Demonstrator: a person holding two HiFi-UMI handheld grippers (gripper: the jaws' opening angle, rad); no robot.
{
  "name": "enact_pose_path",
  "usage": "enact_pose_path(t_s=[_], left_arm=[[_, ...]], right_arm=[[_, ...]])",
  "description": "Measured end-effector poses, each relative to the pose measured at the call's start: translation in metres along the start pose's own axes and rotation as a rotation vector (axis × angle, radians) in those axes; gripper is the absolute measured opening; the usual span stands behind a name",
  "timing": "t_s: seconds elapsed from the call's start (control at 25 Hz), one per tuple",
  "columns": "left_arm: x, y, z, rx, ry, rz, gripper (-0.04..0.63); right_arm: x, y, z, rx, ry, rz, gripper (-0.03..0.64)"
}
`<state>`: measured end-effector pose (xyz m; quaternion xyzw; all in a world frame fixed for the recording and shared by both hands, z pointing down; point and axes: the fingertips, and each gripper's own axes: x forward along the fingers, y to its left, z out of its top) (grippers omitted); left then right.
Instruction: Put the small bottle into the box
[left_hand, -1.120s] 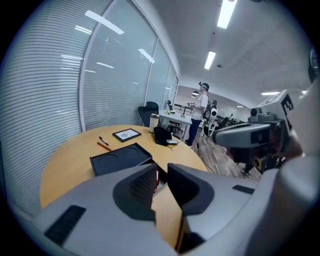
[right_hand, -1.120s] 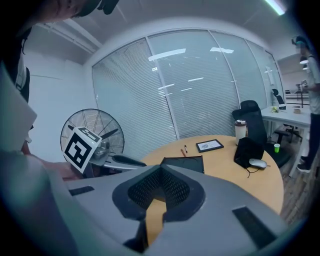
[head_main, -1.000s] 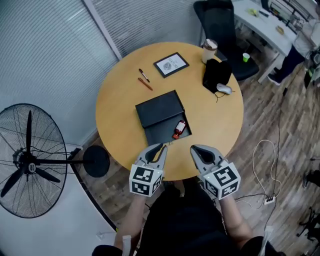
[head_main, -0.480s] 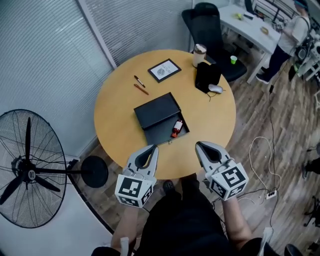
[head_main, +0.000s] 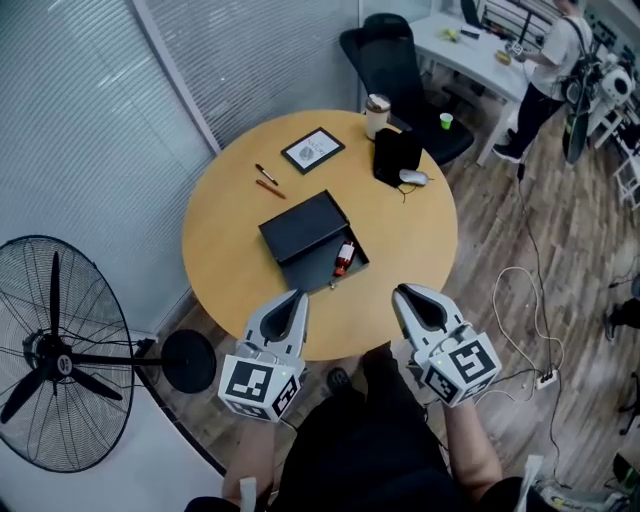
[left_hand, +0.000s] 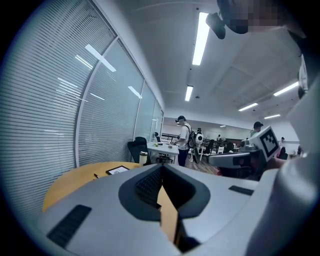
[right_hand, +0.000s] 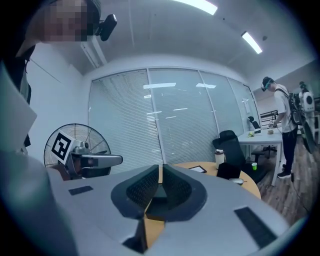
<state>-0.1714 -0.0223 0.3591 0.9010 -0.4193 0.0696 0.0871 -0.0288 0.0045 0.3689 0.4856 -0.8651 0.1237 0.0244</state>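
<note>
With the small bottle (head_main: 343, 257) lying inside the box (head_main: 318, 270), the left claw (head_main: 297, 297) and right claw (head_main: 402, 292) hover clenched, empty, off the surface (head_main: 220, 230), seemingly done.

Near rim: bare wood on the bench (head_main: 225, 250) below the left tongs (head_main: 296, 297) and right tongs (head_main: 402, 292), which hang well apart, each with jaws together and nothing between them.
Centre: an open black box (head_main: 315, 272) blocks the middle, its lid (head_main: 303, 225) touching its far side; the small bottle (head_main: 344, 258) lies inside, near the right wall.
Left of box: wide bare wood out to the rim.
Right of box: bare wood out to the rim.
Far left: two pens (head_main: 265, 181) near the lid's corner.
Far side: framed card (head_main: 313, 150), cup (head_main: 377, 103), black pouch (head_main: 396, 155) and mouse (head_main: 413, 177) crowd the rim.
Off the bench: fan (head_main: 55, 350) at left, office chair (head_main: 385, 50) beyond.
</note>
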Motion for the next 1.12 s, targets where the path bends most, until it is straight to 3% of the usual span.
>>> enact_pose_path(t_s=[0.12,1.12], left_arm=[[-0.003,-0.004,0.002,0.003,-0.003,-0.007,-0.003],[-0.002,0.009,-0.005,0.000,0.012,-0.004,-0.003]], right_arm=[[-0.003,0.004,0.004,-0.012,-0.013,0.003,0.011],[0.007,0.010,0.003,-0.032,0.005,0.013,0.009]])
